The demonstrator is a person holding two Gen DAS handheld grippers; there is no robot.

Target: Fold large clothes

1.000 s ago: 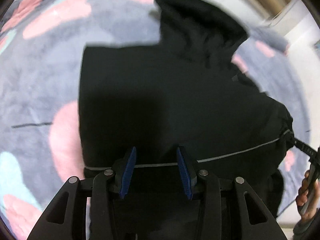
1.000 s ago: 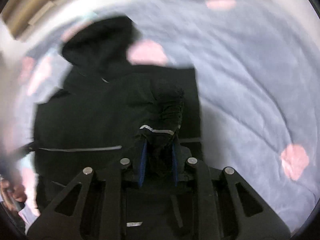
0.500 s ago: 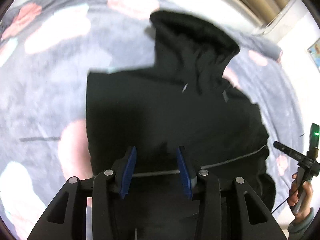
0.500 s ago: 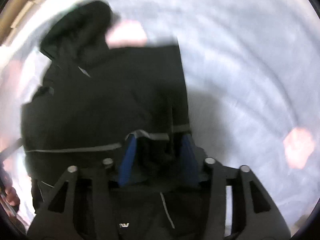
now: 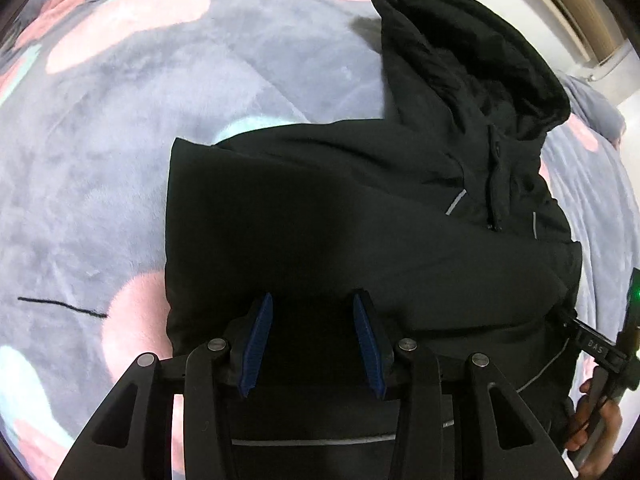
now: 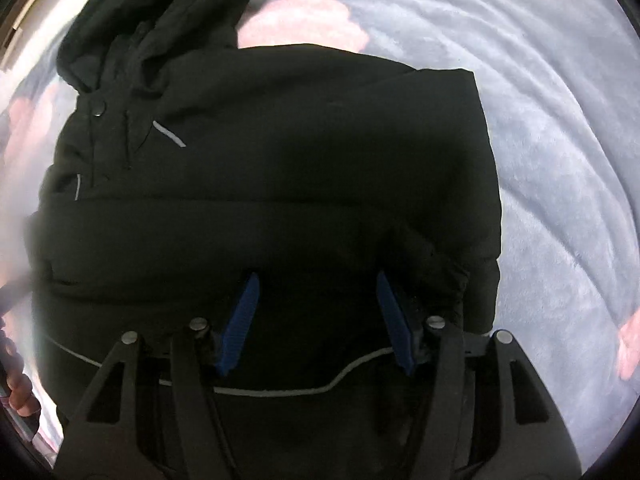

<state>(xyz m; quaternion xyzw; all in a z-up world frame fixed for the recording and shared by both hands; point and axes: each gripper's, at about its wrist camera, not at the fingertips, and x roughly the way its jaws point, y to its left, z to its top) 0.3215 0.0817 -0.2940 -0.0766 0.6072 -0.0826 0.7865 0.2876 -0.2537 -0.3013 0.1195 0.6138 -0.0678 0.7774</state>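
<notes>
A black hooded jacket (image 5: 320,220) lies spread on a plush blanket, hood (image 5: 460,52) at the far end. My left gripper (image 5: 312,300) hovers over its lower body, blue pads apart with no fold pinched between them. My right gripper (image 6: 318,278) hangs over the same jacket (image 6: 280,140) near its right edge. Its jaws are closing but stand wide, and only flat fabric lies under them. A crumpled sleeve end (image 6: 444,272) rests just beside the right finger. In the left wrist view, the other gripper (image 5: 600,352) appears at the jacket's right side.
The grey blanket (image 5: 100,160) with pink and mint patches stretches all around the jacket (image 6: 560,120). A thin black thread (image 5: 60,306) lies on it to the left. A hand (image 5: 596,428) holds the right tool. Pale wall and a curtain edge (image 5: 592,28) lie beyond the hood.
The right gripper let go of the sleeve cuff it held and opened wide; the sleeve now lies on the jacket. Both grippers moved lower and closer to the jacket.
</notes>
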